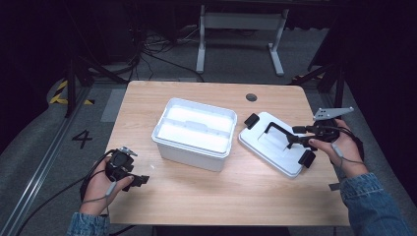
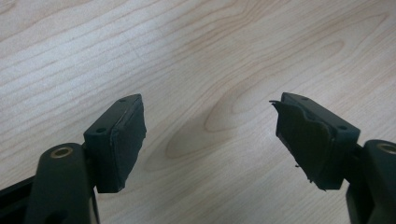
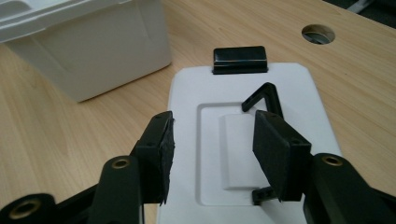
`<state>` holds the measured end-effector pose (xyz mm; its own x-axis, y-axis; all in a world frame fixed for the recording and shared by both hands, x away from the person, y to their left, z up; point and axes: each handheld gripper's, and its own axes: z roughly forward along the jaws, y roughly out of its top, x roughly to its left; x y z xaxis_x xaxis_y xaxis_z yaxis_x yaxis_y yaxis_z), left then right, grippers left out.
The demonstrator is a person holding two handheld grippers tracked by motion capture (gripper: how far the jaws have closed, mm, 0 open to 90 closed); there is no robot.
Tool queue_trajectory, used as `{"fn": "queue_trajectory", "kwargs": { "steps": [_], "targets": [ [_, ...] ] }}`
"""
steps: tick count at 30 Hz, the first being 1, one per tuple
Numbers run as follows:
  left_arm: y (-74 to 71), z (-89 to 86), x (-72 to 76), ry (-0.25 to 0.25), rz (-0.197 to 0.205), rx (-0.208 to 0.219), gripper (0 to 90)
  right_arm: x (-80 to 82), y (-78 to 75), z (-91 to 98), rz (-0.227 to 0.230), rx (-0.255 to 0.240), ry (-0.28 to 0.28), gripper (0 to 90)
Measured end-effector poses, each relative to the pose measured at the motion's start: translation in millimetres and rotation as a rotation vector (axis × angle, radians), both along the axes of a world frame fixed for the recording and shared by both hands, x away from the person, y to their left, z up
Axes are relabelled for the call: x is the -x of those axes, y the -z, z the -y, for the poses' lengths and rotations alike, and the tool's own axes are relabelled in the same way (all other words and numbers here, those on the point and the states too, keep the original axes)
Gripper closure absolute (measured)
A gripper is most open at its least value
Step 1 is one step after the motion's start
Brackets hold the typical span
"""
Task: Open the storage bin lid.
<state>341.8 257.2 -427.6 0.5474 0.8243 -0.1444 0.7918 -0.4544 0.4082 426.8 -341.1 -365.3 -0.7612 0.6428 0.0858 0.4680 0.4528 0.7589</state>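
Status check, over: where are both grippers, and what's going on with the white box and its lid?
Left gripper open, over bare table. Right gripper open above lid, beside its black handle. Lid off, flat beside white box.

The desk (image 1: 196, 196) is pale wood with wavy grain. The box (image 1: 192, 132) and its lid (image 1: 270, 147) look like smooth white plastic. The tongs' pads (image 2: 123, 140) are black, dull and rough-edged.
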Motion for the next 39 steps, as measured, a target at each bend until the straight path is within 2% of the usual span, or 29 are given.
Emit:
{"fn": "queue_trajectory", "kwargs": {
  "steps": [3,9,16,18,22,29,33,39],
  "targets": [
    [-0.8,-1.6,3.0,-0.003,0.007,0.007,25.0,14.5,-0.9,-6.4,0.014,0.001,-0.026,49.1],
    [-0.3,-1.9,6.6,0.005,0.011,-0.005,24.6,35.3,3.6,-18.1,0.028,0.012,-0.071,47.9],
    [-1.9,1.9,4.4,0.013,0.011,-0.001,24.3,59.6,8.4,-33.4,0.048,-0.018,-0.106,47.4],
    [-1.7,3.1,3.3,0.014,0.015,-0.004,24.3,68.8,11.8,-38.3,0.063,-0.026,-0.118,47.4],
    [-1.2,5.0,1.0,0.020,0.011,-0.004,24.2,80.7,20.4,-45.9,0.054,-0.047,-0.142,47.4],
    [-1.1,7.3,-2.4,0.031,0.013,-0.005,24.2,91.0,45.9,-59.8,0.066,-0.076,-0.152,46.9],
    [-1.5,9.1,-3.4,0.034,0.012,-0.005,24.1,93.9,58.0,-67.4,0.062,-0.015,-0.162,46.5],
    [-1.5,9.4,-4.0,0.039,0.014,-0.007,23.9,98.6,74.3,-79.6,0.064,0.034,-0.168,46.5]
  ]
}}
